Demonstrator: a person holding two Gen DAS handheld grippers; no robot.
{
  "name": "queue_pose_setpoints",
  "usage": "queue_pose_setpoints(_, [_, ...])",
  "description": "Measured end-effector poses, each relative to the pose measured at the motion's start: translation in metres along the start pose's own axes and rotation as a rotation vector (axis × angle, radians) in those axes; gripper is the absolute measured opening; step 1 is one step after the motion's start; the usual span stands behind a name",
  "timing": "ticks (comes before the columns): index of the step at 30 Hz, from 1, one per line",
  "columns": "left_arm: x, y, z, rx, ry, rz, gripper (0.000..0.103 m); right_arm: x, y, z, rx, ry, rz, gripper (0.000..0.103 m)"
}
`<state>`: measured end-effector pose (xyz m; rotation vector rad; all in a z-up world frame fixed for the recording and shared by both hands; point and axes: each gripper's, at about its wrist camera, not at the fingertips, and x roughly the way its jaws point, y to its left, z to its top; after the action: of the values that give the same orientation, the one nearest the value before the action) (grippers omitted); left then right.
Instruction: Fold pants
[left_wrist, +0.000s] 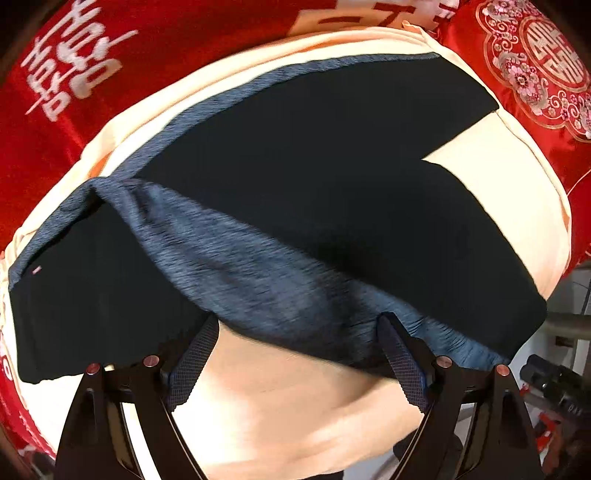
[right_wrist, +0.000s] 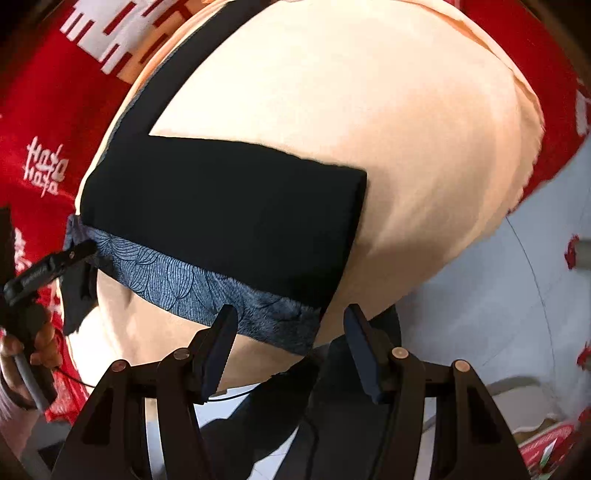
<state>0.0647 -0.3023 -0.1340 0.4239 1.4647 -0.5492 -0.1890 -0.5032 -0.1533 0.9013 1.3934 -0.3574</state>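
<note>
Black pants (left_wrist: 314, 155) with a blue patterned band (left_wrist: 229, 251) lie on a cream cloth (left_wrist: 491, 173). In the left wrist view my left gripper (left_wrist: 297, 323) is open, its fingertips at the near edge of the blue band, with cream cloth between them. In the right wrist view the pants (right_wrist: 229, 199) lie folded with the blue band (right_wrist: 192, 288) along the near edge. My right gripper (right_wrist: 290, 314) is open just in front of the band's right end and holds nothing. The left gripper (right_wrist: 79, 251) shows at the left, at the band's left end.
Red bedding with white characters (left_wrist: 62, 66) and an embroidered red cushion (left_wrist: 543, 62) surround the cream cloth (right_wrist: 369, 110). A pale floor (right_wrist: 498, 295) lies to the right of the bed. A hand (right_wrist: 33, 354) holds the left gripper's handle.
</note>
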Motion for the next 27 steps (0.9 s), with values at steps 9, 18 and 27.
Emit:
queue_pose_setpoints(9, [0.009, -0.014, 0.01, -0.09, 0.038, 0.044, 0.089, -0.014, -0.017, 0.021, -0.063, -0.033, 0.084, 0.066])
queue_pose_setpoints(18, [0.023, -0.032, 0.007, -0.079, 0.066, 0.081, 0.089, -0.003, -0.037, 0.007, -0.005, 0.021, 0.176, 0.066])
queue_pose_setpoints(27, [0.029, -0.042, 0.006, -0.079, 0.072, 0.082, 0.089, 0.023, -0.026, -0.002, -0.005, 0.1, 0.257, 0.066])
